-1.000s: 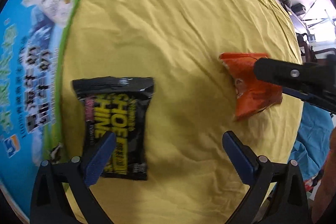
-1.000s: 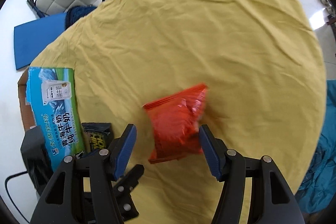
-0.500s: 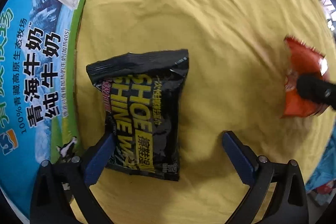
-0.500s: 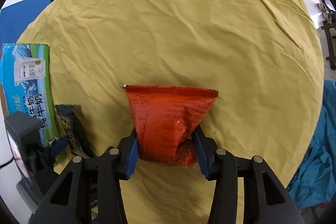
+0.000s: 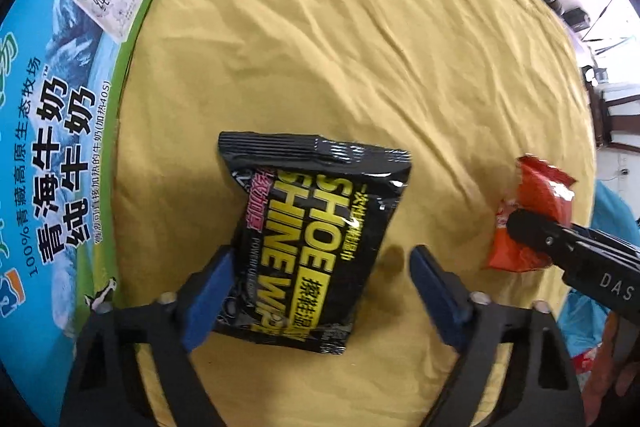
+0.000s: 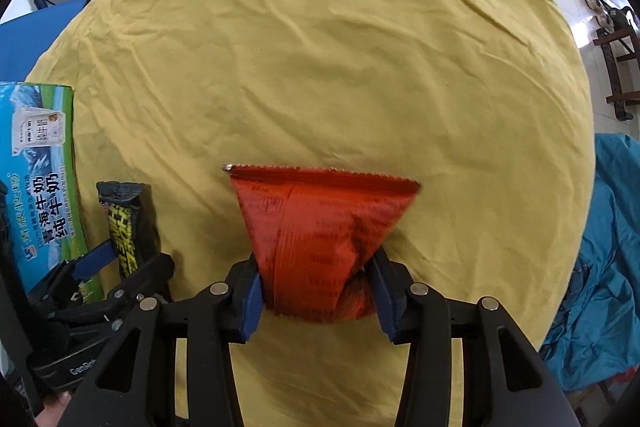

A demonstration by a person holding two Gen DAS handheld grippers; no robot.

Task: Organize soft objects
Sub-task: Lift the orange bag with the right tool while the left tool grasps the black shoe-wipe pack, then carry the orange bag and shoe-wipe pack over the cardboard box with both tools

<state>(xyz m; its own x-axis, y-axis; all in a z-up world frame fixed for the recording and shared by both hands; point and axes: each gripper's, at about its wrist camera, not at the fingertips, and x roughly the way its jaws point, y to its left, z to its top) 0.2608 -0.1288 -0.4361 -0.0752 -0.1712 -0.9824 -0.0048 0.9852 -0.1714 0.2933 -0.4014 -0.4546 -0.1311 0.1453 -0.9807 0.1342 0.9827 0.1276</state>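
Left wrist view: left gripper [image 5: 320, 291] spread wide, straddling the black shoe-wipe packet [image 5: 312, 251] that lies flat on the yellow cloth [image 5: 360, 47], just beside the blue milk carton box [image 5: 60, 131]. Left blue pad overlapping the packet's near edge; contact or mere hover, cannot tell from this angle. Glossy film, likely slippery, light and limp with damp wipes inside; best pinched across the narrower width near the middle, not at a crimped end seal. Near corner of the packet hidden behind the left finger. At the right rim, only part of the orange snack bag [image 5: 536, 211] shows, covered by a black finger of the other tool.

Right wrist view: right gripper [image 6: 318, 287] narrowed onto the orange snack bag [image 6: 320, 239], squeezing its lower part to a waist while the serrated top seal fans out over the cloth. Crinkly, light, probably air-filled and crushable; gentle pressure advisable. Bag bottom lost behind the pads; lifted or resting, perhaps resting, unclear. Black packet [image 6: 126, 223] seen edge-on at left, mostly masked by the left tool.
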